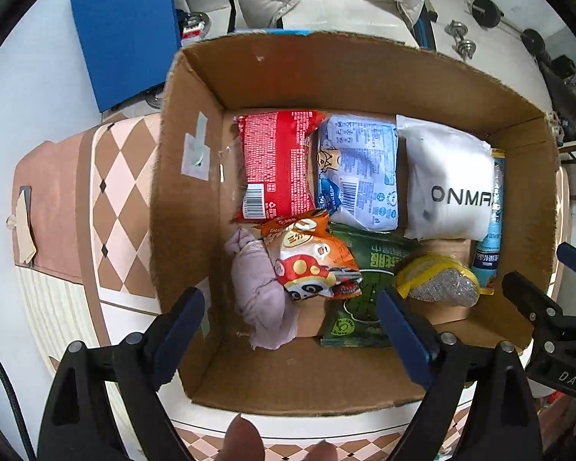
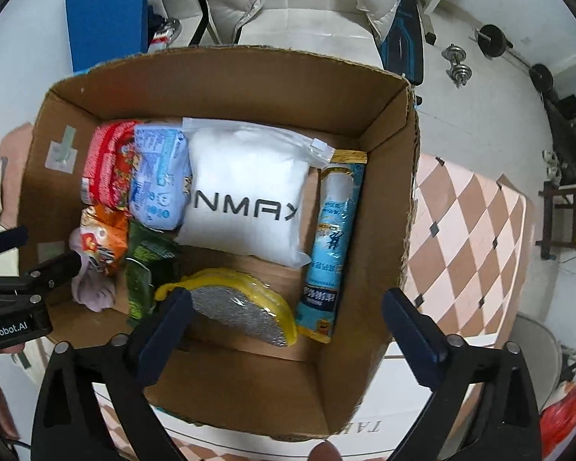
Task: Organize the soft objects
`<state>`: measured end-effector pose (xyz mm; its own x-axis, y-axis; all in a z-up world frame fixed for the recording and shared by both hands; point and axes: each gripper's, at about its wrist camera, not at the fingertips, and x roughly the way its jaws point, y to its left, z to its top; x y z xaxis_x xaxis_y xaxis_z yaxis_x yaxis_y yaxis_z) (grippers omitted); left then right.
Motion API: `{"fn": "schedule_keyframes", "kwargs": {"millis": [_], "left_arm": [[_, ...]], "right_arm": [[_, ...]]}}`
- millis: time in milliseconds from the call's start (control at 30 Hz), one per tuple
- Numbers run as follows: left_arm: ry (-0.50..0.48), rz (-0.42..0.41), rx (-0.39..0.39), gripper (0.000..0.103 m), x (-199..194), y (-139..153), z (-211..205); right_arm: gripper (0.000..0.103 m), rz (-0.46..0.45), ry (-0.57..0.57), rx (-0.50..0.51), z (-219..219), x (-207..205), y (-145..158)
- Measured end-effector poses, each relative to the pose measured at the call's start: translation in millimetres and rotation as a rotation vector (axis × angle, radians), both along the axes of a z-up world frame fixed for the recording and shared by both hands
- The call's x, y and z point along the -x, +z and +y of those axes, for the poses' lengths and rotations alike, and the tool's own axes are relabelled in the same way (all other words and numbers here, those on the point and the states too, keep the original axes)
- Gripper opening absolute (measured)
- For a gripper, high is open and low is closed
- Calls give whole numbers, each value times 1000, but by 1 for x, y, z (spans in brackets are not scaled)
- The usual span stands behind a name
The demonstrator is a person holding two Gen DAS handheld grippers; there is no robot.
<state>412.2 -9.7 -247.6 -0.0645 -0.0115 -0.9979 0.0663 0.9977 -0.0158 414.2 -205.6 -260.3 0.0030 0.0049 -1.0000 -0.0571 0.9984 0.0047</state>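
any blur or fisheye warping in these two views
Left wrist view: sharp; the cardboard box rim bows from fisheye distortion, corners vignetted black. Right wrist view: slightly softer, the red packet smeared, the white pouch lettering still readable, same curved edges.

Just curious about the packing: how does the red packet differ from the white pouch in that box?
The red packet is covered in small print; the white pouch is plain but for large black letters. The red packet lies by the left wall, the white pouch further right. Both lie flat in the cardboard box.
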Motion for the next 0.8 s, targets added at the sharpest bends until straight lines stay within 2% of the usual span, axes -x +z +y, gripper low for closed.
{"fn": "schedule_keyframes", "kwargs": {"millis": [300,467,800], "left_arm": [[23,-138,-22,92,45,39,6],[39,-219,-47,92,75,61,9],[33,-318,-42,92,110,106,7]], "right_arm": [[103,-77,-69,-36,6,40,25],[103,-123,-67,1,14,68,39],[103,-196,-75,-9,17,113,75]]}}
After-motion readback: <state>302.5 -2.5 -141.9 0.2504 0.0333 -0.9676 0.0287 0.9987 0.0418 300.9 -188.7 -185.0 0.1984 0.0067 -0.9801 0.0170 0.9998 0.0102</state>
